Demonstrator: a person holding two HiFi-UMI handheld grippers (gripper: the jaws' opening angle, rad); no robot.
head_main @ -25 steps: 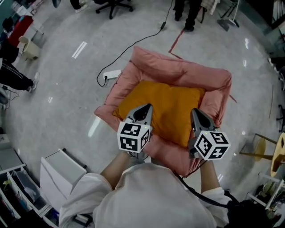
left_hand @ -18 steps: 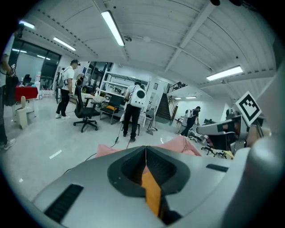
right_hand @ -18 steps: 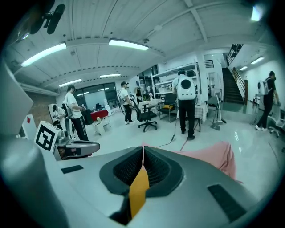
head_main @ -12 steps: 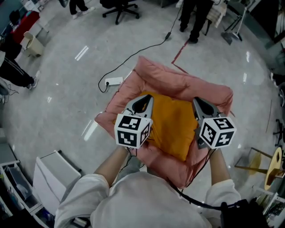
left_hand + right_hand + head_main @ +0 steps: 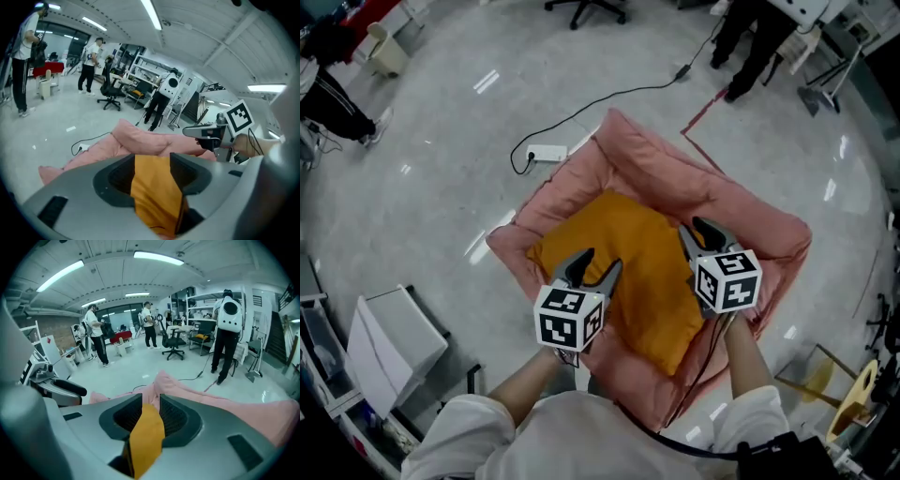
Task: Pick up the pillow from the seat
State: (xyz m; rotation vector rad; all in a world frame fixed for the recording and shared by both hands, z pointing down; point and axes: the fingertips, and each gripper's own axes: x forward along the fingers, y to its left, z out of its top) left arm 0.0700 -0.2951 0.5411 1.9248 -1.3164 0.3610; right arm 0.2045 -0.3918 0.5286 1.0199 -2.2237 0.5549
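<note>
On the pink seat [image 5: 675, 178], left gripper [image 5: 598, 264] and right gripper [image 5: 705, 231] jaws have just been opening, each standing apart around the orange pillow [image 5: 628, 246].

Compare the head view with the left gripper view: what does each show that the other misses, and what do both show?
Head view only: the white cabinet at the person's left. Left gripper view only: ceiling light strips and white shelving across the room. Both: the orange pillow lying on the pink seat, and the white power strip beyond it.
</note>
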